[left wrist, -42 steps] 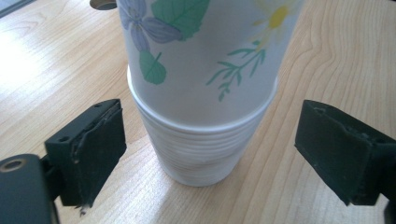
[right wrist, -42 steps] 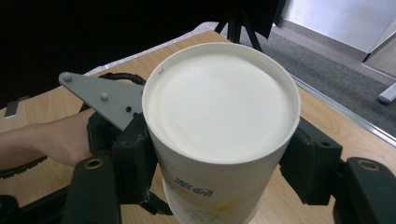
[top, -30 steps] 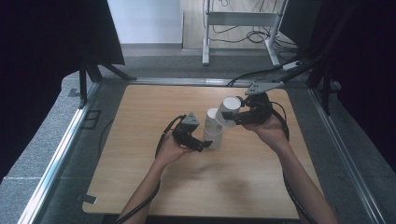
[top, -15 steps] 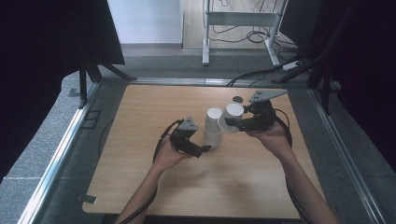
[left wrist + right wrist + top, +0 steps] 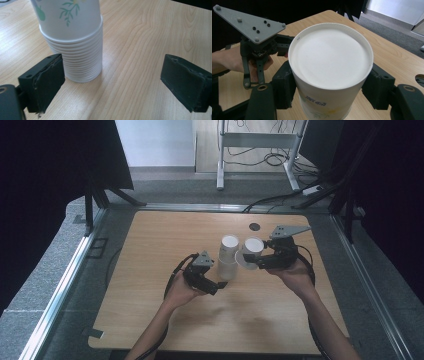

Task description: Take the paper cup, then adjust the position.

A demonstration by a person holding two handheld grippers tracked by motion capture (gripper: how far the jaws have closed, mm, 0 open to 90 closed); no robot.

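An upside-down stack of white paper cups (image 5: pixel 228 257) with a leaf print stands mid-table. My left gripper (image 5: pixel 216 286) sits low at its near left side. In the left gripper view the jaws stand wide apart, having just been closing a little, with the stack (image 5: pixel 75 42) ahead by the left jaw and untouched. My right gripper (image 5: pixel 251 262) is shut on a single paper cup (image 5: pixel 251 249), held tilted just right of the stack. In the right gripper view that cup (image 5: pixel 330 65) shows its flat bottom between both jaws.
The wooden table (image 5: pixel 150 245) has a small dark round hole (image 5: pixel 255 226) at the back. A metal stand (image 5: pixel 260 140) with cables is on the floor beyond. Black screens flank both sides. The left gripper (image 5: pixel 254 37) and its hand show behind the held cup.
The right gripper has come down with its cup, closer to the stack's right side. The left gripper has drawn back slightly toward the near edge.
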